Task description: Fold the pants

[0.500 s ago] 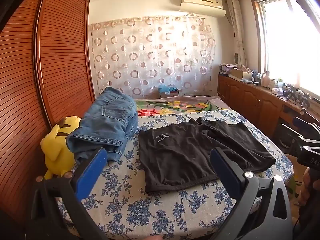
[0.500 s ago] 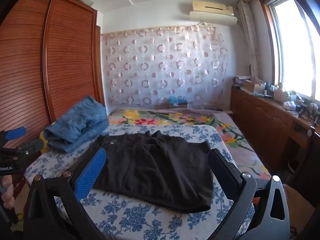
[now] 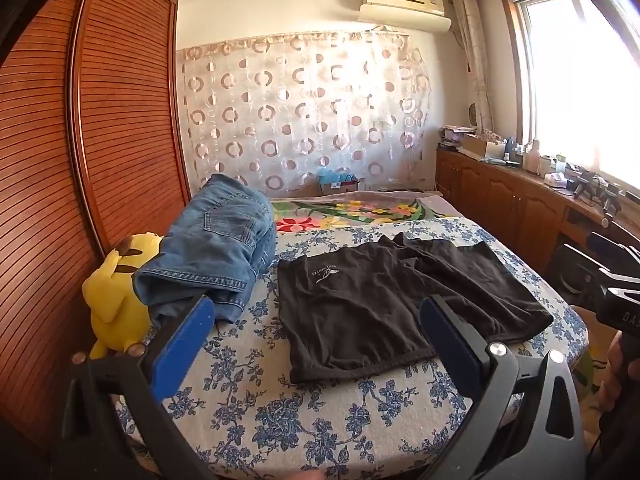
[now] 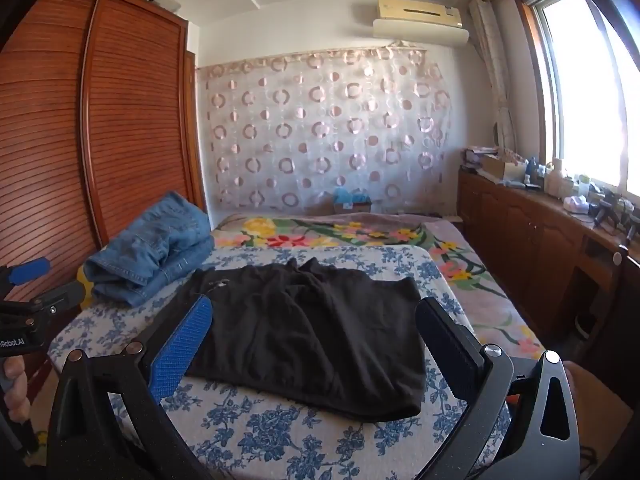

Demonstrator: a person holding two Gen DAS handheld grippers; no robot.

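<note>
Black pants (image 3: 360, 304) with a small white logo lie spread flat on the blue-flowered bed sheet (image 3: 272, 412); in the right wrist view the pants (image 4: 320, 332) fill the middle of the bed. My left gripper (image 3: 316, 308) hovers open over the bed's near edge, short of the pants, with nothing between its blue-padded fingers (image 3: 184, 344). My right gripper (image 4: 315, 306) is also open and empty, just before the pants' near hem. Each gripper also shows at the rim of the other's view: the right gripper (image 3: 616, 292) and the left gripper (image 4: 28, 280).
Folded blue jeans (image 3: 216, 252) rest on the bed's left side beside a yellow plush toy (image 3: 112, 300). A slatted wooden wardrobe (image 3: 80, 160) lines the left. Low wooden cabinets (image 3: 520, 208) with clutter run under the window on the right. A flowered blanket (image 4: 340, 232) covers the far bed.
</note>
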